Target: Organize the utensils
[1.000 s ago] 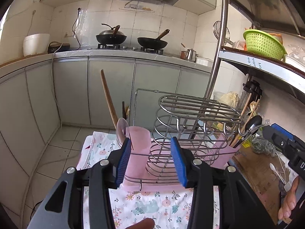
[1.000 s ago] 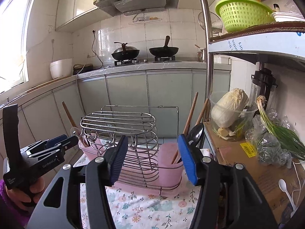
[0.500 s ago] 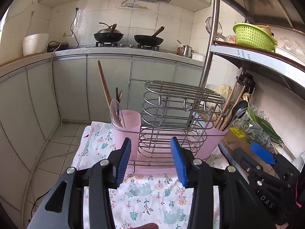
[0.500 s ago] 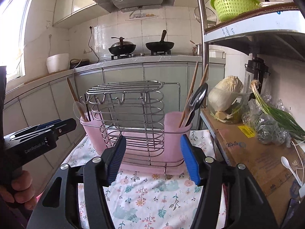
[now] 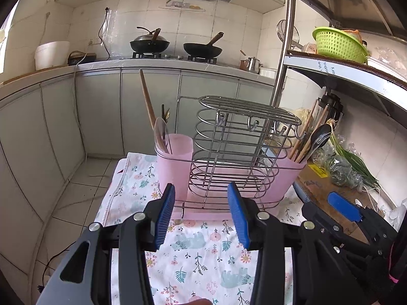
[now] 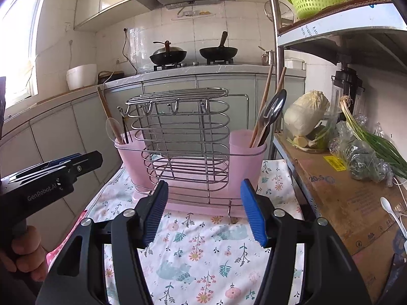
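A wire rack [image 5: 241, 150] [image 6: 183, 139] with two pink cups stands on a floral cloth [image 5: 198, 251] [image 6: 201, 249]. The left cup [image 5: 175, 160] [image 6: 127, 150] holds a wooden-handled utensil and a clear spoon [image 5: 160, 132]. The right cup [image 5: 287, 175] [image 6: 245, 150] holds chopsticks and a black ladle [image 5: 319, 137] [image 6: 273, 109]. My left gripper [image 5: 201, 216] is open and empty in front of the rack. My right gripper [image 6: 204, 211] is open and empty, also just before the rack. Each gripper shows at the other view's edge.
A cardboard surface [image 6: 351, 203] on the right carries cabbage [image 6: 306, 114], bagged greens [image 6: 366, 157] and a white spoon [image 6: 389, 208]. A metal shelf with a green basket [image 5: 338, 43] stands above. Counter with woks [image 5: 150, 44] lies behind; the cloth's left edge drops to the floor.
Both grippers have pulled back and risen a little from the rack, which now looks smaller and farther. Both stay open and empty.
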`<state>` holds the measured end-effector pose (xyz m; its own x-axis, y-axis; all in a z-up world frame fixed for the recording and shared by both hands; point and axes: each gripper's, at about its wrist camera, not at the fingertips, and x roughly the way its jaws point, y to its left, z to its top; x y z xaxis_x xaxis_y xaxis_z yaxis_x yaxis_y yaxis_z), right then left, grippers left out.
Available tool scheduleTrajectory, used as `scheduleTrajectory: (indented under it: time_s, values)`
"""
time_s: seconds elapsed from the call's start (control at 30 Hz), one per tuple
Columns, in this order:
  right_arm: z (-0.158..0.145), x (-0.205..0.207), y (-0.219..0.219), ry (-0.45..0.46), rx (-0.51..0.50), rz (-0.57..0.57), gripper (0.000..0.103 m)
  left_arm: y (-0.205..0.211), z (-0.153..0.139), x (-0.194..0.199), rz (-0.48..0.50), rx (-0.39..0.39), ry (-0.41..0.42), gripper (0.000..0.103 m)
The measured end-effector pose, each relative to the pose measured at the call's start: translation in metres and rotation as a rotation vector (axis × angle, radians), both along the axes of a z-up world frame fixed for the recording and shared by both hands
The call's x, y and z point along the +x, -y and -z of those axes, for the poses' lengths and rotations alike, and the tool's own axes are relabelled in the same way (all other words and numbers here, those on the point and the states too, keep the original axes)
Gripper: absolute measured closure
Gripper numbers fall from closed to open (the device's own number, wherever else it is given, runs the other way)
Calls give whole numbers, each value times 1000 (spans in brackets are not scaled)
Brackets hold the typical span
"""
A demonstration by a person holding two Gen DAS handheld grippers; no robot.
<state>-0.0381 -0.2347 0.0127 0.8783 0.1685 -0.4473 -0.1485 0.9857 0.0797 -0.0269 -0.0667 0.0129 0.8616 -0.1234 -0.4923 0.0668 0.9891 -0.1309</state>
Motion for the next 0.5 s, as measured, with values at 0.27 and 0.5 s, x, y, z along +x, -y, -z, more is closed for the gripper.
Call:
scheduleTrajectory:
  time_s: [0.27,0.5]
  values:
    - [5,2,1,-16,8,-5,44,1,2,0,4,4,-4,61]
    - [7,4,3,-24,14,-6,44,4,4,3,10,9,-10,61]
